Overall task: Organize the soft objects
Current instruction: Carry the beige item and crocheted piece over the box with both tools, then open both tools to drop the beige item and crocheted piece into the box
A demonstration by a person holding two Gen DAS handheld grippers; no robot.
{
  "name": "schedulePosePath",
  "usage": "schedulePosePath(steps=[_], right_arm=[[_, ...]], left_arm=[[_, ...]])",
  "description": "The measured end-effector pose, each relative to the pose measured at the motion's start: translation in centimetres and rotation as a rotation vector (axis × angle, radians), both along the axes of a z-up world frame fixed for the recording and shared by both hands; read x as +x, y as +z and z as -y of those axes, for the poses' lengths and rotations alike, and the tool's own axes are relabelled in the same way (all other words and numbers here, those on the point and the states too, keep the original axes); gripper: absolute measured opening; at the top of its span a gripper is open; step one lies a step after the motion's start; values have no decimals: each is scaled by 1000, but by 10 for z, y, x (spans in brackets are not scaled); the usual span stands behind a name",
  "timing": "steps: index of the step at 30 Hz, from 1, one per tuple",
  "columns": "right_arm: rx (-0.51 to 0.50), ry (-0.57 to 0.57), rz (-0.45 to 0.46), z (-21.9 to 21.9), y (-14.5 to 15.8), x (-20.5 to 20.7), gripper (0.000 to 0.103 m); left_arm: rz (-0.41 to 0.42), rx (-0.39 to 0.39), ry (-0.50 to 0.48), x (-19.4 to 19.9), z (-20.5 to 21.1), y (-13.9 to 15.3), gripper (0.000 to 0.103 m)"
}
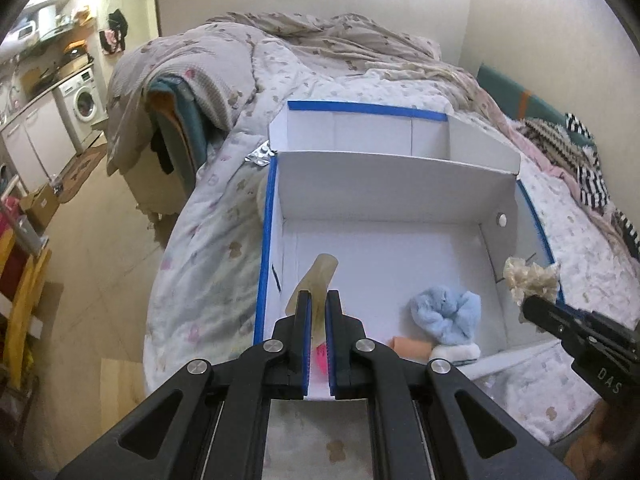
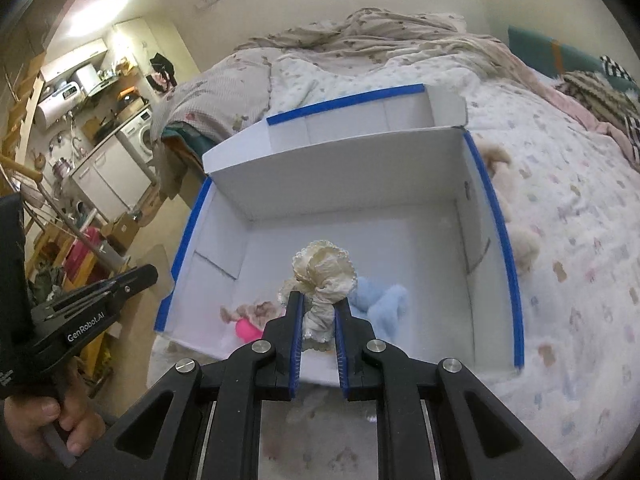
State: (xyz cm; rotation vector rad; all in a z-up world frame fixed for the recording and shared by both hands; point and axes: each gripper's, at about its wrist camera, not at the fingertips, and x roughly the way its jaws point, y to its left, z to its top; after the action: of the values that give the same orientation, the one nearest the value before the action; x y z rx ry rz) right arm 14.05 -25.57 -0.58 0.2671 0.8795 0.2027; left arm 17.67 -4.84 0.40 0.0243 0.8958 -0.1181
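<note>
A white cardboard box with blue-taped rims [image 1: 264, 240] [image 2: 496, 216] lies open on the bed. My left gripper [image 1: 318, 300] is shut on a translucent tan soft piece [image 1: 322, 276] over the box's near left corner. My right gripper [image 2: 318, 306] is shut on a cream lacy scrunchie [image 2: 324, 276], held above the box; it also shows at the box's right edge in the left wrist view [image 1: 530, 278]. Inside the box lie a light blue fluffy scrunchie [image 1: 448, 310] [image 2: 384, 300], a pink item [image 2: 246, 328] and a peach piece [image 1: 410, 348].
The box sits on a floral quilt [image 2: 560, 240] with rumpled bedding behind. A beige plush item [image 2: 520, 240] lies against the box's right wall. A foil blister pack [image 1: 260, 156] lies by the box's far left corner. The bed edge drops to the floor on the left.
</note>
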Motion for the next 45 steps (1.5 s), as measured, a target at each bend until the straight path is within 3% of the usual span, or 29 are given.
schedulePosePath(steps=[8,18,27,32,39,42,45], right_arm=[[-28,16,-44,-5,-29,25,17],[-51,63,-132,-18,-61,37,17],[-47,66,-192,-18,-79,41,17],[-50,63,-195,-18,-79,41,17],[-70,63,-173,-21,-74,39,18],[-70,60,-170,-20,-74,39,26],[-64,54,-160,-19,-71,38,44]], left_arm=[[-59,43,-61,20,10,-49,6],[-162,-11,-56,35,17,-79,6],[-183,1,-56,39,26,-88,6],[-160,13,-49,39,28,-87,12],[-151,11,-49,37,26,-84,12],[-153,5,-49,36,25,-83,13],[-150,9,-52,35,26,-81,21]])
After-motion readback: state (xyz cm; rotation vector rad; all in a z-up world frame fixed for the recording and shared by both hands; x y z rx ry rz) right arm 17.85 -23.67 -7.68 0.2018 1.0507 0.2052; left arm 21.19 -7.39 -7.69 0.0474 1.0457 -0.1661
